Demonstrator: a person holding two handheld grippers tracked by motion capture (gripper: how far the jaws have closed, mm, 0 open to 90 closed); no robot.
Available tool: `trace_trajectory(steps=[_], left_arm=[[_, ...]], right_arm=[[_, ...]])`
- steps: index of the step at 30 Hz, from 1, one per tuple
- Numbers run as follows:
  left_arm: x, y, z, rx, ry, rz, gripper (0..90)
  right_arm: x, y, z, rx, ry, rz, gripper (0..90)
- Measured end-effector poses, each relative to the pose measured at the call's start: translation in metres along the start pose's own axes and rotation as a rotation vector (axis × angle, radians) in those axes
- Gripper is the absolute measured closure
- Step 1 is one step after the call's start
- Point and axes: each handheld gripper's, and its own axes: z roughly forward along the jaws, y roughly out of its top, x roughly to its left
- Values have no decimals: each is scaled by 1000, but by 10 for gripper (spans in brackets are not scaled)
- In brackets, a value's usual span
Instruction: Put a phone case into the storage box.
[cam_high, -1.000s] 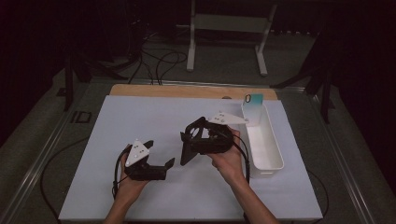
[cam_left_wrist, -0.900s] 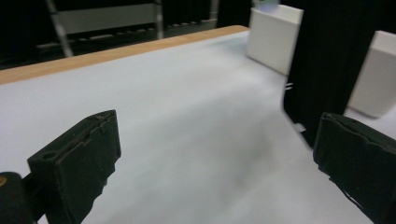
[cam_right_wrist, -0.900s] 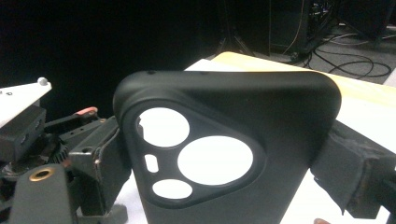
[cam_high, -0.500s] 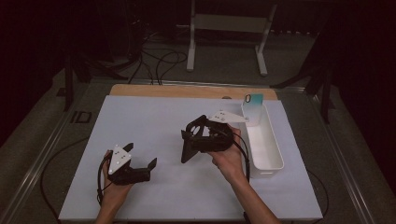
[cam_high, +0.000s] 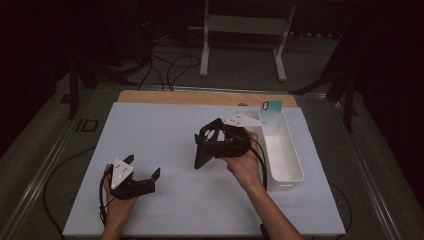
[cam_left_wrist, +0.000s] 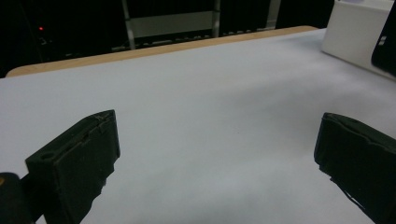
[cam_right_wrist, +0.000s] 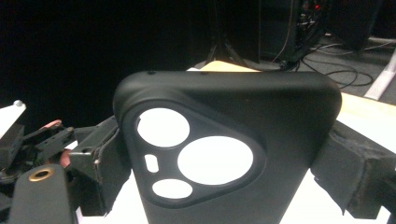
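A black phone case (cam_high: 204, 156) with a three-cornered camera cut-out (cam_right_wrist: 280, 116) is held upright between the jaws of my right gripper (cam_high: 212, 142), which is shut on its sides a little above the middle of the white mat (cam_high: 160, 125). In the right gripper view the case stands between the gripper's (cam_right_wrist: 226, 205) two jaws, its back facing the camera. My left gripper (cam_high: 145, 167) is near the mat's front left, open, with nothing between its jaws (cam_left_wrist: 217, 158). It is well apart from the case.
A long white bin (cam_high: 300, 170) lies along the mat's right side, just right of my right hand, with a teal item (cam_high: 272, 107) standing at its far end. The bin's corner (cam_left_wrist: 355, 28) is seen far right from the left gripper. A wooden table edge (cam_high: 200, 97) lies beyond the mat.
My left gripper has moved left and toward the front edge, away from the right gripper. The right gripper with the case has stayed nearly in place.
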Motion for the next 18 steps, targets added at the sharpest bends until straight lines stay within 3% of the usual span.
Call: trace_trajectory(steps=[8, 18], left_arm=[[-4, -1, 3, 4, 5, 20, 8], [-3, -1, 2, 4, 12, 14, 8]], right_arm=[[-12, 11, -1, -23, -36, 9, 129], [-26, 24, 2, -31, -89, -7, 129]])
